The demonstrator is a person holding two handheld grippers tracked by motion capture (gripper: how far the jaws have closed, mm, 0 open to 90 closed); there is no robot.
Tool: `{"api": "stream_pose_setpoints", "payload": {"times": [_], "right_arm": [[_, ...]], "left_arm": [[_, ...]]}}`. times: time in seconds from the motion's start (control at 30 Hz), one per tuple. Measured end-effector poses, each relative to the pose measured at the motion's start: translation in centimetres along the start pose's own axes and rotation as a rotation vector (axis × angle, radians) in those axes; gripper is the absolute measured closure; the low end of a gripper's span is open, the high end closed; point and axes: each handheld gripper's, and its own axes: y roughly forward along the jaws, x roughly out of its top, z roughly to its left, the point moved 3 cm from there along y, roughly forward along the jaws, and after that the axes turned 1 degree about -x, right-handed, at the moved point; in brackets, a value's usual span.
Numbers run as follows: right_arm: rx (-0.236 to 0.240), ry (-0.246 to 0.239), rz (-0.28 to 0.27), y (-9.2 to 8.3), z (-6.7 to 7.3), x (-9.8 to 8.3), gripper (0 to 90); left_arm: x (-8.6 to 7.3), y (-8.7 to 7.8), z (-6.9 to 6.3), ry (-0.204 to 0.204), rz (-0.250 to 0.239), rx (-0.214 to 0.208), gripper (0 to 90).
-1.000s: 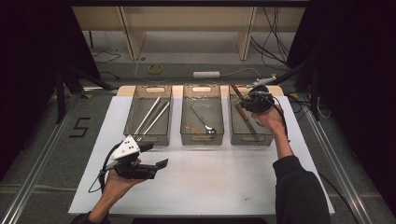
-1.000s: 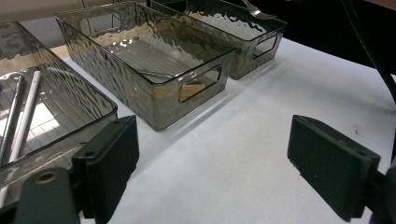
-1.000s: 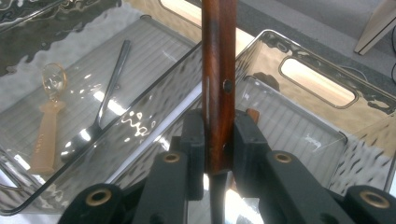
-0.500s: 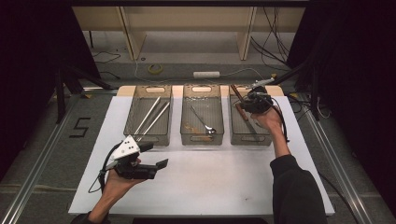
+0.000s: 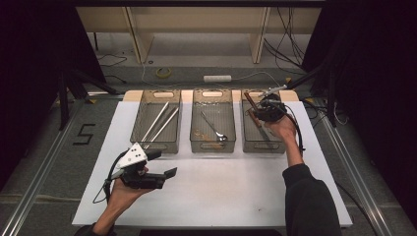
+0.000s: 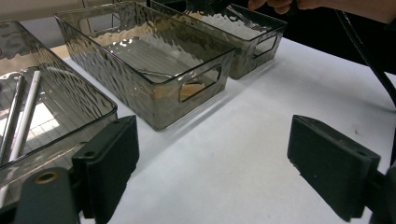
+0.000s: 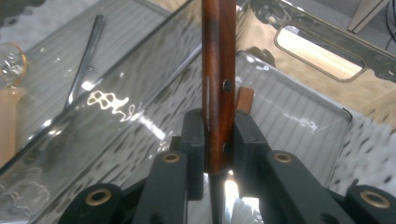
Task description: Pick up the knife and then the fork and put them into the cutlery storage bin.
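My right gripper (image 5: 262, 110) hovers over the far end of the right clear bin (image 5: 263, 148). It is shut on a dark wooden handle (image 7: 218, 56) with a rivet, which sticks up from between the pads; in the high view the handle (image 5: 249, 102) points toward the bin's far left corner. A short brown piece (image 7: 245, 100) lies in the bin behind it. Near the table's front left, my left gripper (image 5: 163, 163) lies on its side, open with nothing between its pads; its own view shows the gripper (image 6: 212, 168) over bare white table.
Three clear bins stand in a row on the white table (image 5: 231, 191). The left bin (image 5: 142, 140) holds two metal rods (image 5: 160, 120), and the middle bin (image 5: 212, 146) holds a spoon (image 5: 215, 129). A cable (image 5: 296, 132) trails from the right gripper.
The right gripper has shifted only very slightly over the right bin, still shut on the handle. The left hand has kept still.
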Motion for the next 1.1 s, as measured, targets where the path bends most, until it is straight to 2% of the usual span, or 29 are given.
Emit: {"api": "stream_pose_setpoints", "payload": {"times": [0.47,1.1], "right_arm": [[-0.023,0.018,0.036,0.7,-0.1,-0.9,77.1],[-0.020,0.046,0.079,1.5,-0.2,-1.7,76.8]], "left_arm": [[0.0,0.0,-0.1,-0.004,-0.003,-0.005,16.1],[0.0,0.0,0.0,-0.001,0.002,-0.007,16.1]]}}
